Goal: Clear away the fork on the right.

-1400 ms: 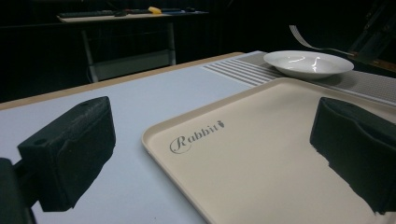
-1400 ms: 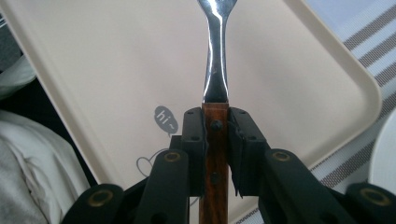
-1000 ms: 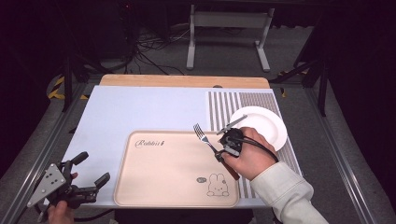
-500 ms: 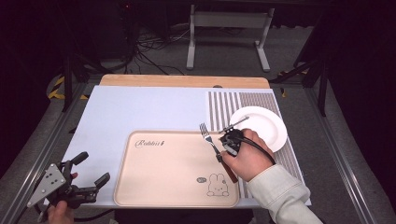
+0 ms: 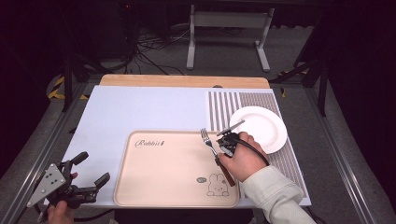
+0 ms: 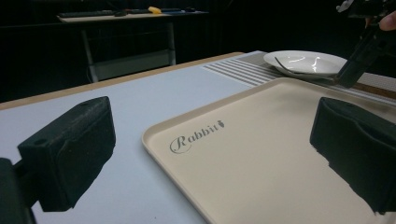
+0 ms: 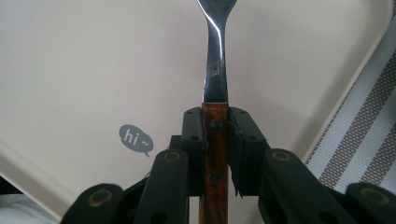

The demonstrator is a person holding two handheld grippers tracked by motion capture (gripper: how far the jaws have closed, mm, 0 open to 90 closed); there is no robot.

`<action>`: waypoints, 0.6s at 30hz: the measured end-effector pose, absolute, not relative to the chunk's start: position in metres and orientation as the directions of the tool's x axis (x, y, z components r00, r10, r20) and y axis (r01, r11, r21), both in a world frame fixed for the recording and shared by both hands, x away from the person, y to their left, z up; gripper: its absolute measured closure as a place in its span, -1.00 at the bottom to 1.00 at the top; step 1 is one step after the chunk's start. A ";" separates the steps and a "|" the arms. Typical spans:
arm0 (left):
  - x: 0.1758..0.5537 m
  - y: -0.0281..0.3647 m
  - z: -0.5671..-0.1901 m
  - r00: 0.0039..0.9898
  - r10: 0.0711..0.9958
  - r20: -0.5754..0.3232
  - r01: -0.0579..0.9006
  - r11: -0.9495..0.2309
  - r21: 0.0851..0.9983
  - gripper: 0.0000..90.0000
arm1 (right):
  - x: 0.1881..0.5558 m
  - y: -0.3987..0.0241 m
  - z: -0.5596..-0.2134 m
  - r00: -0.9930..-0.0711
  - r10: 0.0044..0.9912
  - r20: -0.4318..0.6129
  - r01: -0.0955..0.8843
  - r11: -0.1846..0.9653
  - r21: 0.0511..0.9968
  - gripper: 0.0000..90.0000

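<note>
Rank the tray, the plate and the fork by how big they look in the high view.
1. tray, plainly the largest.
2. plate, much smaller than the tray.
3. fork, the smallest; its wooden handle is partly hidden by the right gripper holding it.

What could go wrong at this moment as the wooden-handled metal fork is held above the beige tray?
The right gripper clamps the wooden-handled metal fork only by its narrow handle, so it could pivot or slip. It hangs near the right edge of the beige rectangular tray, so it might land on the rim or knock the white round plate.
</note>
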State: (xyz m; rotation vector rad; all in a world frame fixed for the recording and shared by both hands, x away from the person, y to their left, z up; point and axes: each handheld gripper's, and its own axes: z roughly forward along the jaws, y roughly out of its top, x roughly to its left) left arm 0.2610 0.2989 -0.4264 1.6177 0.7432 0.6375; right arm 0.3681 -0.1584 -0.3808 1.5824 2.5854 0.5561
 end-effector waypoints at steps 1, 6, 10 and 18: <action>0.261 0.299 -0.426 0.647 0.763 0.006 0.121 -0.110 0.986 -0.98 | 0.368 -0.157 -0.383 -0.464 0.876 0.131 0.856 0.404 0.323 0.74; 0.261 0.299 -0.426 0.648 0.762 0.009 0.120 -0.114 0.986 -0.98 | 0.369 -0.156 -0.389 -0.456 0.880 0.135 0.865 0.402 0.300 0.74; 0.261 0.299 -0.426 0.648 0.762 0.009 0.121 -0.114 0.986 -0.98 | 0.371 -0.154 -0.395 -0.450 0.883 0.134 0.874 0.405 0.269 0.74; 0.261 0.299 -0.426 0.648 0.761 0.007 0.120 -0.111 0.987 -0.98 | 0.374 -0.152 -0.403 -0.424 0.895 0.141 0.892 0.385 0.238 0.74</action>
